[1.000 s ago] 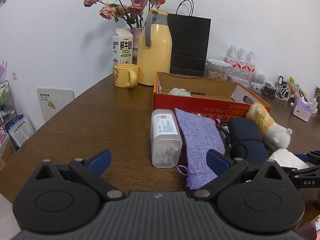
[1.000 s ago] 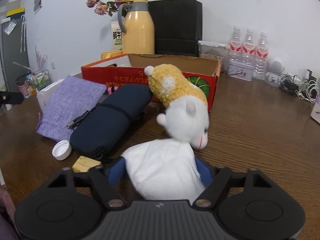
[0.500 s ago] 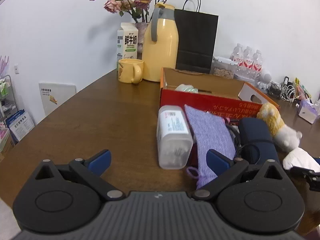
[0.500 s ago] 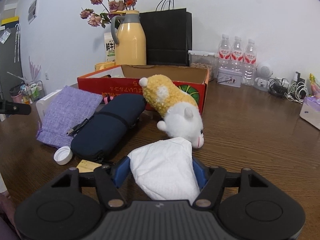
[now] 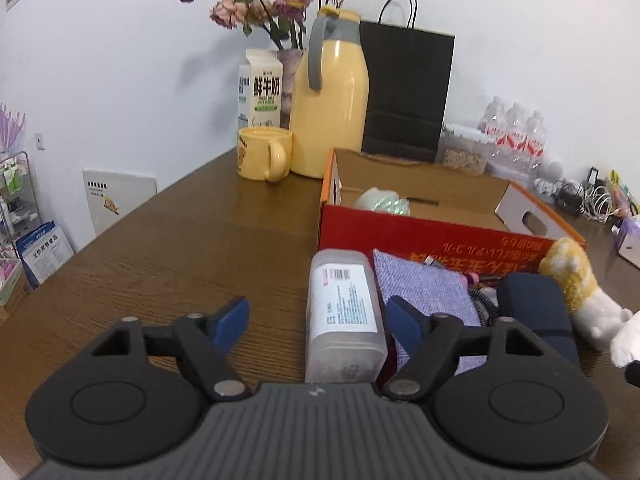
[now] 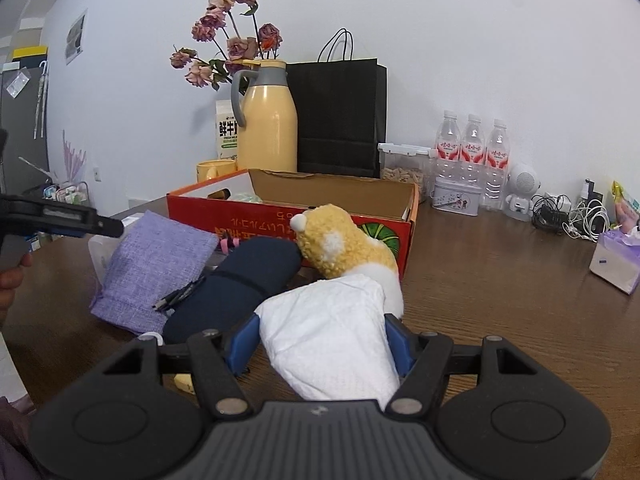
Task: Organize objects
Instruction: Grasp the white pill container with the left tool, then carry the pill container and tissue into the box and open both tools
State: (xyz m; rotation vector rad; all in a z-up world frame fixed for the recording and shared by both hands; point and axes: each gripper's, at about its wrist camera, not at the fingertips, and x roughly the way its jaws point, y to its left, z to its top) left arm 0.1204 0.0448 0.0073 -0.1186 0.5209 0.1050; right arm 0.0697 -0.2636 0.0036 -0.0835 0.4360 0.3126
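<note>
Left wrist view: left gripper [image 5: 316,322] spread, jaws just closing, plastic box [image 5: 344,316] between, untouched. Right gripper [image 6: 320,342] pinching white packet [image 6: 332,344].

Black grippers, blue fingers [image 5: 230,320]

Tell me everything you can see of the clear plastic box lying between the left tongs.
The clear plastic box is a frosted, rounded container lying on its side on the wooden table, a white barcode label facing up. Its contents are too blurred to identify. It sits between the left tongs, whose jaws have just been closing; neither pad visibly presses it yet. The purple fabric pouch lies along its right side.
</note>
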